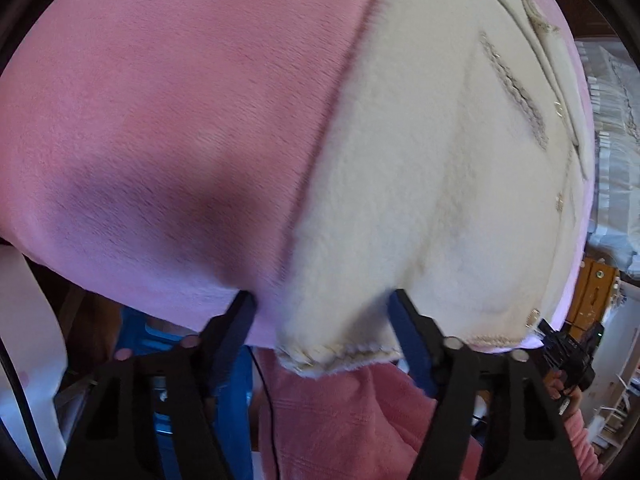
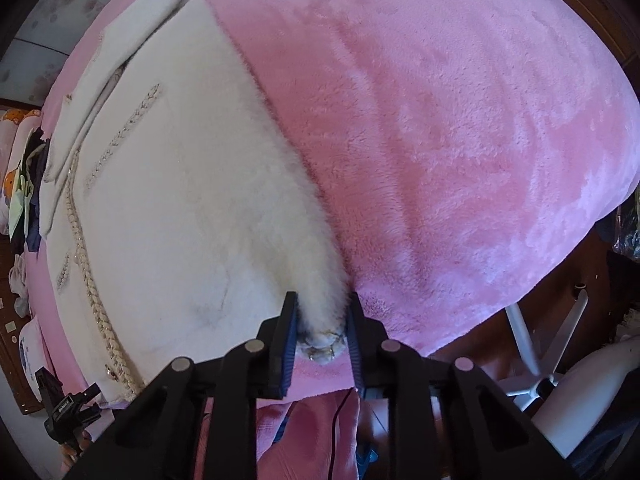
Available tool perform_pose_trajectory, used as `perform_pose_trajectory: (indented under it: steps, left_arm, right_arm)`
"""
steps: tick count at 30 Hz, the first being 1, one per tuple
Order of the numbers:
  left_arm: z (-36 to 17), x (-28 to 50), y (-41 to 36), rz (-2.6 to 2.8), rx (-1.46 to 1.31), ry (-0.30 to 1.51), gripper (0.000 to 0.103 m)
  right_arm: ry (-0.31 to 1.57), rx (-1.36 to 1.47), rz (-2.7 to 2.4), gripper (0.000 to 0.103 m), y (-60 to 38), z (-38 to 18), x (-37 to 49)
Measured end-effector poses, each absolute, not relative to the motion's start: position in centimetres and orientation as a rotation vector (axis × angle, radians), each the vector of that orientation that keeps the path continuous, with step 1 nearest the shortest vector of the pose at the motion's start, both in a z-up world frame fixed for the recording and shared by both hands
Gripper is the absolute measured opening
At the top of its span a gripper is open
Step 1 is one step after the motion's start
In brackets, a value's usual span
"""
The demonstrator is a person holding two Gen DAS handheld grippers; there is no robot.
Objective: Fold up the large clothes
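A cream fluffy coat (image 1: 420,180) with braided trim lies flat on a pink plush blanket (image 1: 160,120) covering a bed. In the left wrist view, my left gripper (image 1: 322,304) straddles the coat's near hem corner. Its jaws stand apart, the left finger (image 1: 240,316) on the blanket beside the coat and the right finger (image 1: 404,316) at the fabric's edge. In the right wrist view, the coat (image 2: 172,200) fills the left half and the blanket (image 2: 460,140) the right. My right gripper (image 2: 321,320) is shut on the coat's other hem corner, with fur bunched between its blue pads.
The bed's near edge runs just under both grippers. The person's pink top (image 1: 352,420) is right below them. A white swivel chair base (image 2: 532,352) stands on the floor to the right. Printed cushions (image 2: 16,160) and a wooden cabinet (image 1: 592,292) lie beyond the bed's left side.
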State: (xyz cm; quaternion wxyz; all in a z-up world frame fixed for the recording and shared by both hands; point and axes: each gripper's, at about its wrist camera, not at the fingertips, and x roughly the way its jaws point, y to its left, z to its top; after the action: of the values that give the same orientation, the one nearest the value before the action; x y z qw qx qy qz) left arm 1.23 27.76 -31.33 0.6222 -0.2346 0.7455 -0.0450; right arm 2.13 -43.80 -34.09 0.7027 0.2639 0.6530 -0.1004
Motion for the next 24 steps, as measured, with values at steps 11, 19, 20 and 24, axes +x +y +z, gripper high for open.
perform_pose_trajectory:
  steps: [11,19,20,24]
  left_arm:
    - [-28.8,0.3,24.8,-0.037,-0.446,1.678,0.014]
    - [-23.8,1.1,22.2,-0.037,-0.479,1.572,0.014]
    - [-22.9,1.4,21.9,-0.049,-0.494,1.555,0.014]
    - [-19.6,2.8,21.1,-0.069,-0.518,1.484,0.013]
  right_arm:
    - [1.390,0.682,-0.161,0.015,-44.1,-32.1,1.8]
    - [1.356,0.678,-0.031,0.014,-40.8,-29.6,3.6]
    - [1.346,0.691,-0.023,0.014,-40.5,-29.2,3.9]
    - [1.284,0.751,0.024,0.013,-39.6,-27.2,4.9]
